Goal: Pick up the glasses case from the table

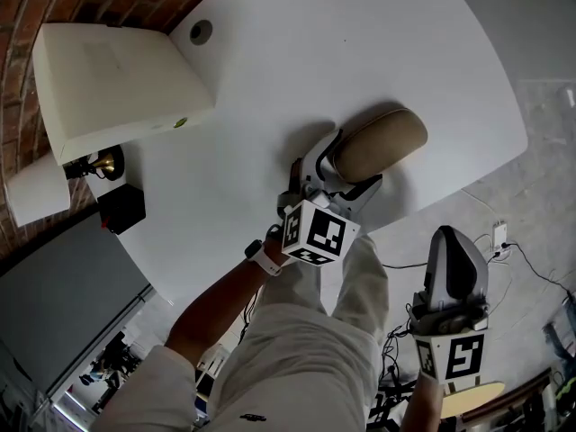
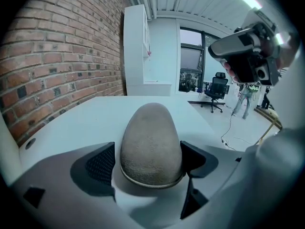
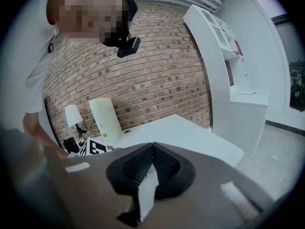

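Observation:
A tan oval glasses case point(image 1: 378, 142) lies on the white table point(image 1: 270, 79) close to its near edge. My left gripper point(image 1: 346, 165) is open around the case's near end, one jaw on each side. In the left gripper view the case point(image 2: 151, 142) fills the gap of the left gripper point(image 2: 147, 163). The right pad point(image 2: 190, 157) touches the case, while a thin strip of table shows beside the left pad point(image 2: 101, 165). My right gripper point(image 1: 453, 241) hangs off the table at the lower right, shut and empty; its pads meet in the right gripper view point(image 3: 152, 149).
A large white box point(image 1: 117, 79) stands at the table's far left by the brick wall. Near it are a cable hole point(image 1: 201, 31), a small lamp point(image 1: 40, 192) and a black box point(image 1: 121, 207). Cables point(image 1: 499, 237) lie on the floor to the right.

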### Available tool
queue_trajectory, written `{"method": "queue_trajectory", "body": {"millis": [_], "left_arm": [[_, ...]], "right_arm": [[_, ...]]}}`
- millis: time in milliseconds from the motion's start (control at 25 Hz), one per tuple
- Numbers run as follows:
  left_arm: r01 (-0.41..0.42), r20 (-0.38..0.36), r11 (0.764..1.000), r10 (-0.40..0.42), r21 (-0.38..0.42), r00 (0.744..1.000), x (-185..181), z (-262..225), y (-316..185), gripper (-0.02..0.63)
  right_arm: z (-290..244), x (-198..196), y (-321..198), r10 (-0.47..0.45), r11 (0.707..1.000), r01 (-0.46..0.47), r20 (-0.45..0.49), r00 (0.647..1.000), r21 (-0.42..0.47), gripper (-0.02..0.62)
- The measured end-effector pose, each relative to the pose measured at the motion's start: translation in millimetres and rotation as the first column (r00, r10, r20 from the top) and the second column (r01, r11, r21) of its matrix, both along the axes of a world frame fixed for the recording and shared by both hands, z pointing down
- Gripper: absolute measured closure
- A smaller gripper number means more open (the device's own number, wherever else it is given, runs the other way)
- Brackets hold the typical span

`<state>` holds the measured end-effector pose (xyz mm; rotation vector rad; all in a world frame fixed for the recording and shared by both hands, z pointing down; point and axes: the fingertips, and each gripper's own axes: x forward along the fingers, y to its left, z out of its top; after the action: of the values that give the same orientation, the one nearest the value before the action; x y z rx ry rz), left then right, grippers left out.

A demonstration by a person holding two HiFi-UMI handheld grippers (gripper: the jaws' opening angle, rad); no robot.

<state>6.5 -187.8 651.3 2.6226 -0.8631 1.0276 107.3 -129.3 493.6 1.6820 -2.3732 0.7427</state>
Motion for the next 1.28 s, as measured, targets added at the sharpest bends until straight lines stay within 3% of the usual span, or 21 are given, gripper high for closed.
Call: {"method": "queue_trajectory", "body": {"millis": [160,640,1280], "left_arm": [[-0.005,-0.005,1.0,0.005,0.007,1.0,5.6,1.4,-3.6,0.195],[-0.02,0.031,0.999,0.018,0.042,0.999,9.9,3.0,-6.0,0.225],[0.01,0.009,0.998,-0.011,0.063,1.0,10.1,-20.4,0.5,0.238]], "right_arm": [[-3.2,-2.1,-2.7,0.013,1.0,-0.013,0.027,1.0,0.008,0.584],[-4.6,1.5,8.3,0.003,1.0,-0.003,-0.008,1.0,0.001,0.584],[-17.8,-0.3,19.2,-0.01,1.0,0.01,-0.011,1.0,0.028,0.585]]}}
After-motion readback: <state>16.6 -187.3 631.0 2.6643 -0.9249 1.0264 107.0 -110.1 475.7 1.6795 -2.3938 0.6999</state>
